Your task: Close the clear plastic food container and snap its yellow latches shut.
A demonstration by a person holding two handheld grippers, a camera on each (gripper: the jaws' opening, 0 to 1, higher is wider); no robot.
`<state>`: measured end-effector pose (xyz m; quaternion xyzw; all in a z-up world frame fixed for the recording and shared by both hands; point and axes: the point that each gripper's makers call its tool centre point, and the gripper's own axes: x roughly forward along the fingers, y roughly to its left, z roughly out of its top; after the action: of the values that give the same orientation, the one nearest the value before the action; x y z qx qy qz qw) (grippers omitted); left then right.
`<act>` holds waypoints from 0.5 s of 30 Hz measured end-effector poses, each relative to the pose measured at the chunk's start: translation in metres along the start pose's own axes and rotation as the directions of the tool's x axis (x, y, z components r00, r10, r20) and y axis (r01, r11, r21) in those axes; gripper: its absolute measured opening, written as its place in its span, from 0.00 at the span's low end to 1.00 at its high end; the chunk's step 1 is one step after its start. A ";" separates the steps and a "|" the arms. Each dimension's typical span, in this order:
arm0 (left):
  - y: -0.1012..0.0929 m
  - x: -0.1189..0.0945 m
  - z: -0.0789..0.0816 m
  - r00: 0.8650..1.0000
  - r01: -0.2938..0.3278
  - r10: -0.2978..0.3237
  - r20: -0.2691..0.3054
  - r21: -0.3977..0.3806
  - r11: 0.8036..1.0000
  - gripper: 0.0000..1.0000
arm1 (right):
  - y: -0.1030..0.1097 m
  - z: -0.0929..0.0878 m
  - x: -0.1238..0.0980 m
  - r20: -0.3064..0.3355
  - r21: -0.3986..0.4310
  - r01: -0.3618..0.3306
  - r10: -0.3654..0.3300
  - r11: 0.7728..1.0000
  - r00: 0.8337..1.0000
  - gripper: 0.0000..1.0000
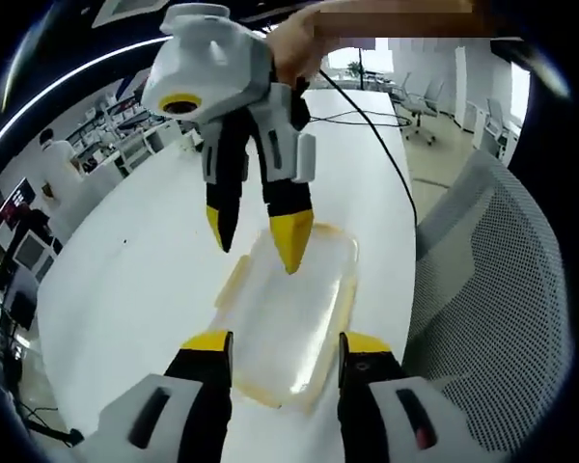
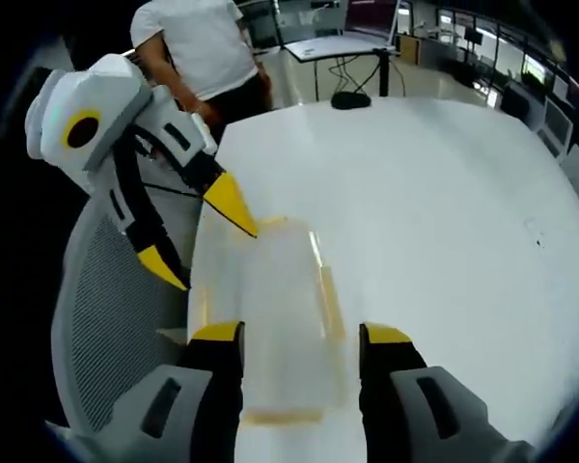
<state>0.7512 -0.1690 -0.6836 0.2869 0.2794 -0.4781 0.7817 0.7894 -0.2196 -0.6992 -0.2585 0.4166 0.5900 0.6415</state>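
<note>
A clear plastic container [image 1: 289, 318] with pale yellow latches along its edges lies flat on the white table [image 1: 145, 270], its lid resting on it. My left gripper [image 1: 287, 347] is open, its yellow tips standing to either side of the container's near end. My right gripper [image 1: 256, 236] reaches in from the top, open, with one tip over the container's far end. In the right gripper view the container [image 2: 270, 309] lies ahead between the open jaws of my right gripper [image 2: 301, 336]. My left gripper [image 2: 198, 236] comes in from the left, open, beside the container's far corner.
A grey mesh office chair [image 1: 492, 289] stands at the table's edge next to the container, seen also as the chair [image 2: 106, 318]. A black cable [image 1: 367, 116] runs across the far table. A person in a white shirt [image 2: 203, 39] stands beyond the table [image 2: 444, 212].
</note>
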 end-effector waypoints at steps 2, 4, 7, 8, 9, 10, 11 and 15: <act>0.002 -0.002 -0.001 1.000 -0.003 0.003 0.008 -0.016 1.000 0.39 | 0.000 -0.002 -0.001 0.009 0.004 0.016 -0.016 1.000 1.000 0.44; 0.004 -0.004 -0.003 1.000 -0.008 0.008 0.018 -0.040 0.999 0.41 | 0.001 -0.005 -0.004 0.022 0.015 0.031 -0.032 0.999 0.999 0.45; 0.006 -0.006 -0.006 0.999 -0.013 0.016 0.031 -0.079 0.997 0.43 | 0.005 -0.010 -0.008 0.034 0.023 0.049 -0.050 0.999 0.998 0.45; 0.007 -0.007 -0.007 0.999 -0.014 0.017 0.034 -0.086 0.996 0.44 | 0.005 -0.012 -0.009 0.037 0.027 0.056 -0.057 0.998 0.998 0.45; 0.007 -0.007 -0.008 0.999 -0.017 0.021 0.036 -0.099 0.995 0.44 | 0.005 -0.014 -0.011 0.045 0.031 0.068 -0.069 0.997 0.997 0.46; 0.008 -0.007 -0.009 0.999 -0.020 0.024 0.038 -0.105 0.994 0.44 | 0.005 -0.015 -0.012 0.052 0.034 0.077 -0.078 0.996 0.996 0.46; 0.008 -0.007 -0.010 0.999 -0.024 0.028 0.041 -0.110 0.994 0.45 | 0.006 -0.018 -0.013 0.056 0.041 0.084 -0.086 0.996 0.995 0.46; 0.007 -0.007 -0.015 0.998 -0.030 0.036 0.042 -0.129 0.991 0.46 | 0.011 -0.026 -0.016 0.066 0.044 0.111 -0.114 0.993 0.991 0.46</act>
<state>0.7528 -0.1515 -0.6872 0.2300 0.2873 -0.4525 0.8123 0.7734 -0.2476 -0.6971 -0.2483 0.3912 0.5529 0.6925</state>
